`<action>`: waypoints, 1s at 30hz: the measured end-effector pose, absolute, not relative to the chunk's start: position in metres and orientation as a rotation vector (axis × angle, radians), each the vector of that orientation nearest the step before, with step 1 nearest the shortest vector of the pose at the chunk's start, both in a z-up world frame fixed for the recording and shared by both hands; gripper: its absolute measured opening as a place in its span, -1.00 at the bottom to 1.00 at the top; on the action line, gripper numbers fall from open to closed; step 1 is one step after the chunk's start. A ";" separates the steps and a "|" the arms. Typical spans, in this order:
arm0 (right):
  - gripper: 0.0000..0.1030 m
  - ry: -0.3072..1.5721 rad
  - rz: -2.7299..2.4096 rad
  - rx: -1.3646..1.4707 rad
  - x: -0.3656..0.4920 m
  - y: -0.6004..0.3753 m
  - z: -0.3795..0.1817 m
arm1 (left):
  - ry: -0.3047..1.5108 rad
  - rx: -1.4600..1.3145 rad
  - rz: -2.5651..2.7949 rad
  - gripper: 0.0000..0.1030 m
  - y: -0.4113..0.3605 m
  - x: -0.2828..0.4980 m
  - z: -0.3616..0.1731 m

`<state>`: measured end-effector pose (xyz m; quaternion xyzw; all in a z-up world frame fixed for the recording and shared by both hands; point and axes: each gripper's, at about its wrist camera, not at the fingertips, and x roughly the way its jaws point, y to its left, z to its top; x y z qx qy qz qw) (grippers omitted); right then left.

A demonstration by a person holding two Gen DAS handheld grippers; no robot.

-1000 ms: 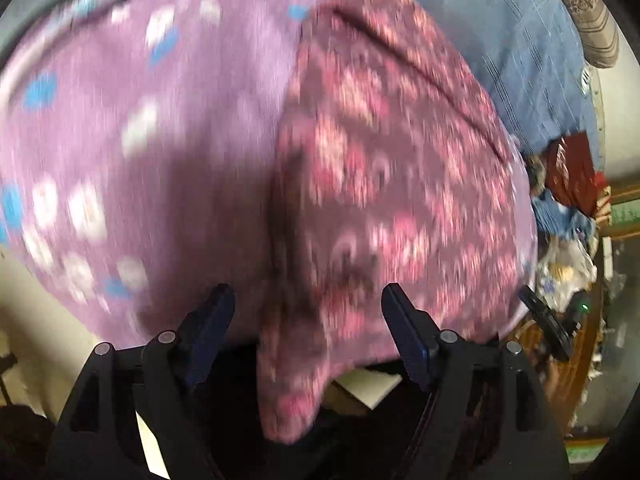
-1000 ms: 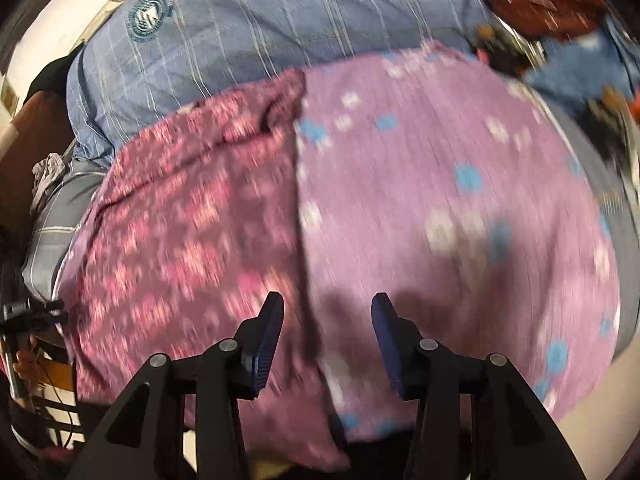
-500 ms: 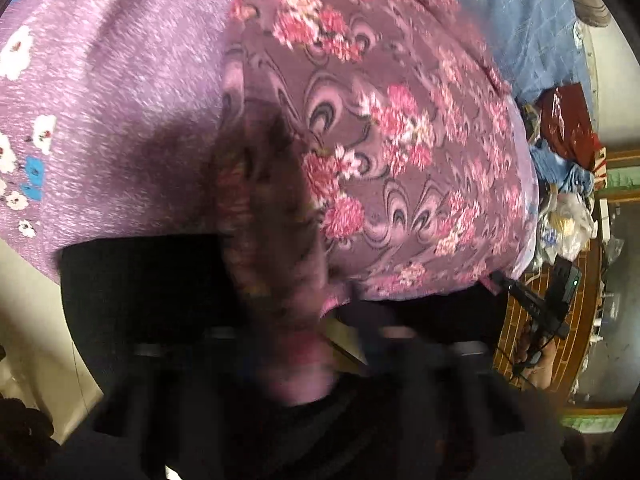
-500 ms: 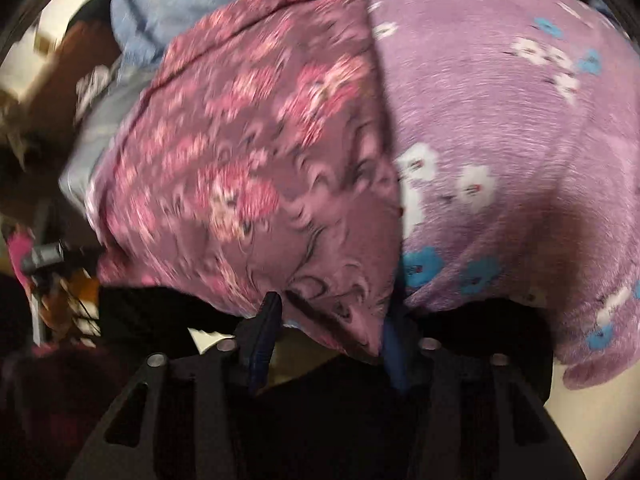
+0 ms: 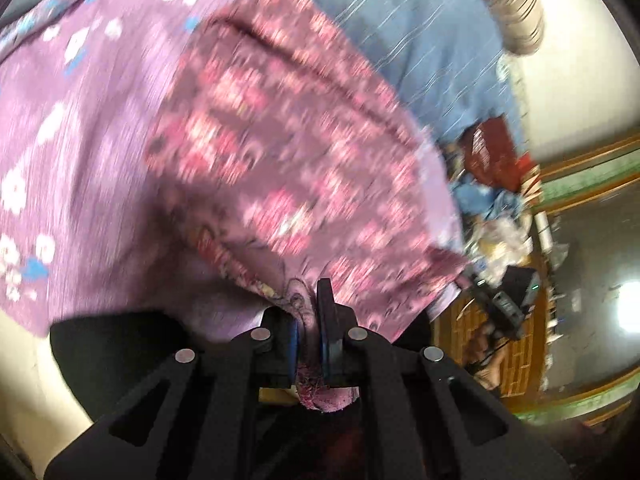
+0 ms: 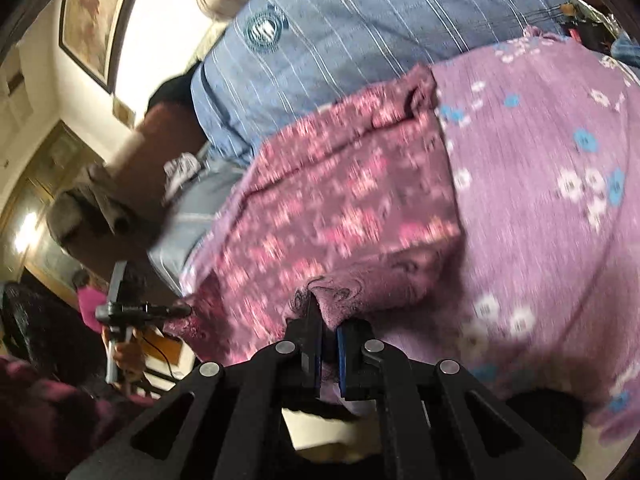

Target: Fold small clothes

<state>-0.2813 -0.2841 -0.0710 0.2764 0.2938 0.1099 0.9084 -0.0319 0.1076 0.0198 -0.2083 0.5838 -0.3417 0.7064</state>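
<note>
1. Maroon floral cloth (image 5: 288, 168) is lying over a lilac flowered sheet (image 5: 80, 120), with a blue striped shirt (image 6: 360, 52) beyond it; both views are blurring.
2. I am pinching the near hem of the floral cloth in my left tool (image 5: 308, 320); its jaws have just been closing and are now clamped on the fabric, a scrap poking out behind them.
3. I am gripping the same hem with my right tool (image 6: 326, 334), likewise just closed, the cloth bunching between the pads.
4. Step in hand, as I am judging it: starting a fold with the near edge secured at two points.
5. Next move is calling for both tools carrying the hem level toward the far edge, keeping it taut, then releasing squarely.
</note>
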 end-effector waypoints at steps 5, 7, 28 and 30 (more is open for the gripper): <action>-0.90 0.536 0.203 0.654 -0.248 -0.304 -0.056 | 1.215 -0.598 -0.771 -0.89 0.106 0.015 0.040; -0.90 0.506 0.187 0.677 -0.238 -0.315 -0.050 | 1.194 -0.627 -0.762 -0.89 0.105 0.035 0.043; -0.90 0.443 -0.020 0.944 -0.013 -0.441 -0.050 | 1.195 -0.781 -0.478 -0.89 0.058 0.294 0.010; -0.90 0.472 -0.052 0.963 0.005 -0.448 -0.057 | 1.238 -0.801 -0.435 -0.89 0.057 0.307 -0.004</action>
